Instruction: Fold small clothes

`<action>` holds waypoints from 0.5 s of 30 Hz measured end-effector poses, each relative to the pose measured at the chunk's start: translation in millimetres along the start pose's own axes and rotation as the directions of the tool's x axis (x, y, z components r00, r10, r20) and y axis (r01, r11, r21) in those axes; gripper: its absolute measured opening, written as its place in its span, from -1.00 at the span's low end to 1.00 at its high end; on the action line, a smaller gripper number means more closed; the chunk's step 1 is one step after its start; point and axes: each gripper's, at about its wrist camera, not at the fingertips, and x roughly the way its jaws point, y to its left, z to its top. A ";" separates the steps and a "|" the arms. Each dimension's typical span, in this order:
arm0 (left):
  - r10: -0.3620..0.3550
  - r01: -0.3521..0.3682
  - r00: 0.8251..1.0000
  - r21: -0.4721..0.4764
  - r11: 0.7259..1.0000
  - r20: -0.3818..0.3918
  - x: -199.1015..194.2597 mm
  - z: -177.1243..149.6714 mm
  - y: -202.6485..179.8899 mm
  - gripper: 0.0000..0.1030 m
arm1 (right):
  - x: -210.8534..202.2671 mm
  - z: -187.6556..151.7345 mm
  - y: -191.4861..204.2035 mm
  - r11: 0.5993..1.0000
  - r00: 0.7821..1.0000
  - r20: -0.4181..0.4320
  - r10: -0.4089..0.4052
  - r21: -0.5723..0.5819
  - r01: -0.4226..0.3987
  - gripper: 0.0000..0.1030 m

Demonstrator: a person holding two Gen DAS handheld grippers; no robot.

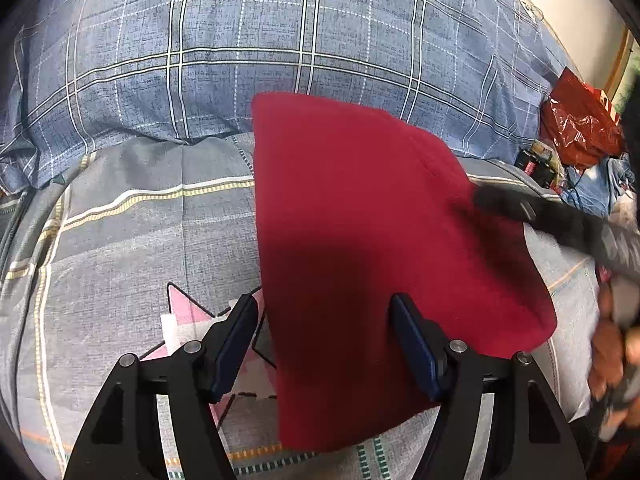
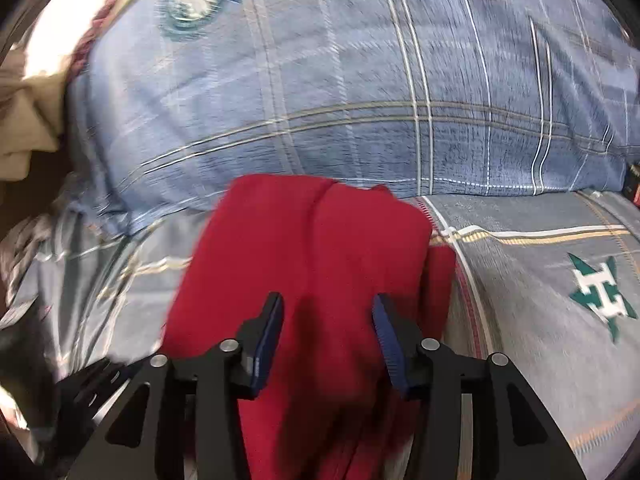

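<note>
One red garment [image 1: 360, 240] lies folded on the striped bedsheet [image 1: 120, 240], centre frame, long axis running top to bottom. Both claws open, gripping nothing: left gripper [image 1: 324, 344] straddles its lower-left edge, right gripper [image 2: 328, 344] hovers over its middle.

Across the top of the left wrist view we see a plump blue plaid pillow [image 1: 248, 52] resting on a grey bedsheet [image 1: 120, 240] with cream and yellow stripes. A pink star print [image 1: 184, 308] shows at lower left of that frame. At the right edge lies a crumpled red plastic bag [image 1: 580, 128]. In the right wrist view, a green star print [image 2: 602, 294] sits at right, and beige cloth [image 2: 24, 136] at far left.
</note>
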 end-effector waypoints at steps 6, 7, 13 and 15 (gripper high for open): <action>0.002 -0.002 1.000 -0.003 1.000 -0.008 -1.7 -2.1 0.8 0.41 | 7.8 -48.6 8.4 0.988 0.988 -0.075 -0.133 -0.086 0.127 0.07; 0.004 -0.004 1.000 -0.006 1.000 -0.004 -2.3 -3.0 1.6 0.42 | 5.9 -54.0 6.2 0.988 0.991 -0.044 -0.125 -0.092 0.121 0.08; 0.008 -0.008 1.000 -0.004 1.000 0.003 -5.0 -4.3 2.3 0.43 | -3.3 -52.0 1.6 0.996 0.996 -0.018 -0.088 0.001 0.088 0.21; 0.008 -0.008 1.000 -0.003 1.000 0.003 -5.0 -4.3 2.9 0.46 | -9.0 -51.2 -1.9 0.997 0.998 0.003 -0.067 0.032 0.066 0.25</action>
